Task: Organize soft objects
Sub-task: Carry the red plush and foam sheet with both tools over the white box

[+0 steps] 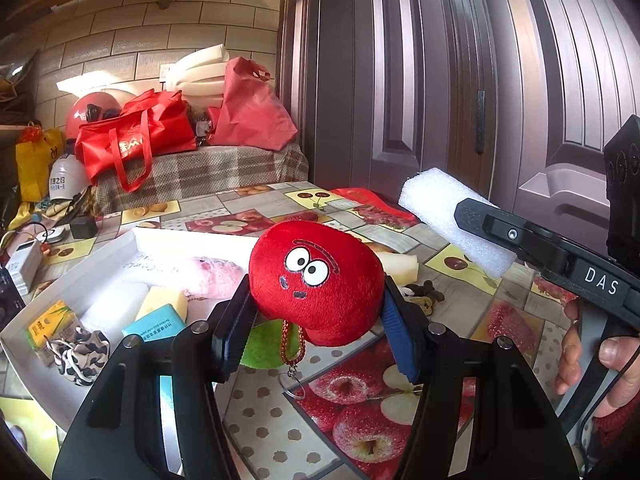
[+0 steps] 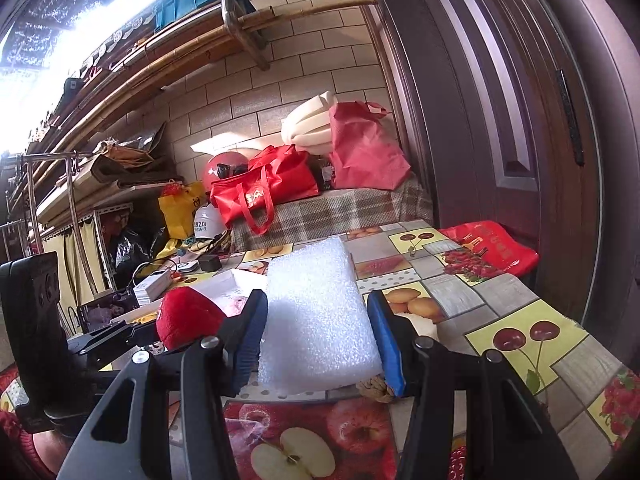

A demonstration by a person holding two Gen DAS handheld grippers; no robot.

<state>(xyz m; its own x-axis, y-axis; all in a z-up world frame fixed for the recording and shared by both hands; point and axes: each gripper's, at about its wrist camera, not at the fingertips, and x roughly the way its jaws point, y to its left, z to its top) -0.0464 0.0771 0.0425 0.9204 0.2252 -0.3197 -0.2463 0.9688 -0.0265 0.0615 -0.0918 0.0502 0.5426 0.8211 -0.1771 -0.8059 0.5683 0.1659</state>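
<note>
Pinching a red plush toy (image 1: 316,280) in the left gripper (image 1: 316,320) and a white foam block (image 2: 318,320) in the right gripper (image 2: 316,344), both above the fruit-print table (image 1: 264,412); judging gentle, centred lowering into the white tray (image 1: 120,248) best
</note>
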